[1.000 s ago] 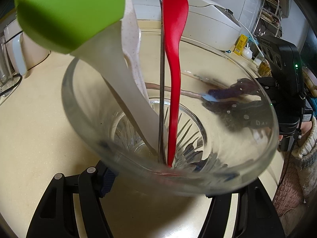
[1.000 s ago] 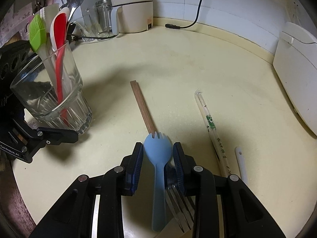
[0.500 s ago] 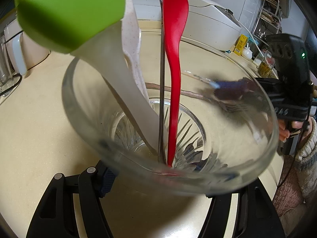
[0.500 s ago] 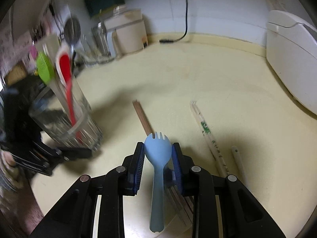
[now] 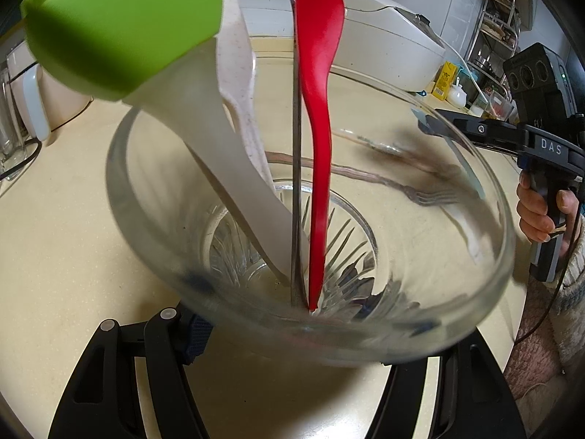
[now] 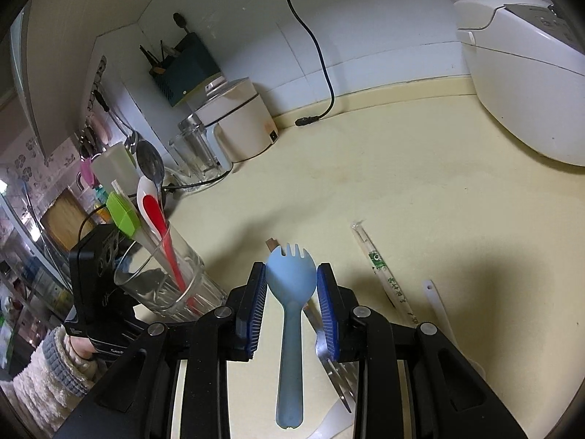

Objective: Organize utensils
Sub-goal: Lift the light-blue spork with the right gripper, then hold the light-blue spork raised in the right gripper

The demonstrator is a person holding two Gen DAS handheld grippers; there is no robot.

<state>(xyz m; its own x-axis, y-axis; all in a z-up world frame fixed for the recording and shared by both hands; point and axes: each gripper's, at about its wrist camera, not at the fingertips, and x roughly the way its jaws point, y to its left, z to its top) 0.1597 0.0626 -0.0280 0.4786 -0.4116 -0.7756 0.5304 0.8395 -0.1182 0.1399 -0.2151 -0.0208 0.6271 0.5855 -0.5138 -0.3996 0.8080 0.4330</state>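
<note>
The right gripper [image 6: 291, 305] has its blue pads pinching the head of a pale blue plastic spork [image 6: 290, 314], lifted off the cream countertop [image 6: 365, 168]. A steel fork [image 6: 334, 369] lies beneath at five o'clock, wrapped chopsticks [image 6: 384, 274] at two o'clock. The left gripper [image 5: 292, 336] clamps a ribbed clear glass tumbler [image 5: 490, 197] holding a red silicone spatula [image 5: 318, 109] and a green silicone brush [image 5: 120, 25], at nine o'clock from the spork.
</note>
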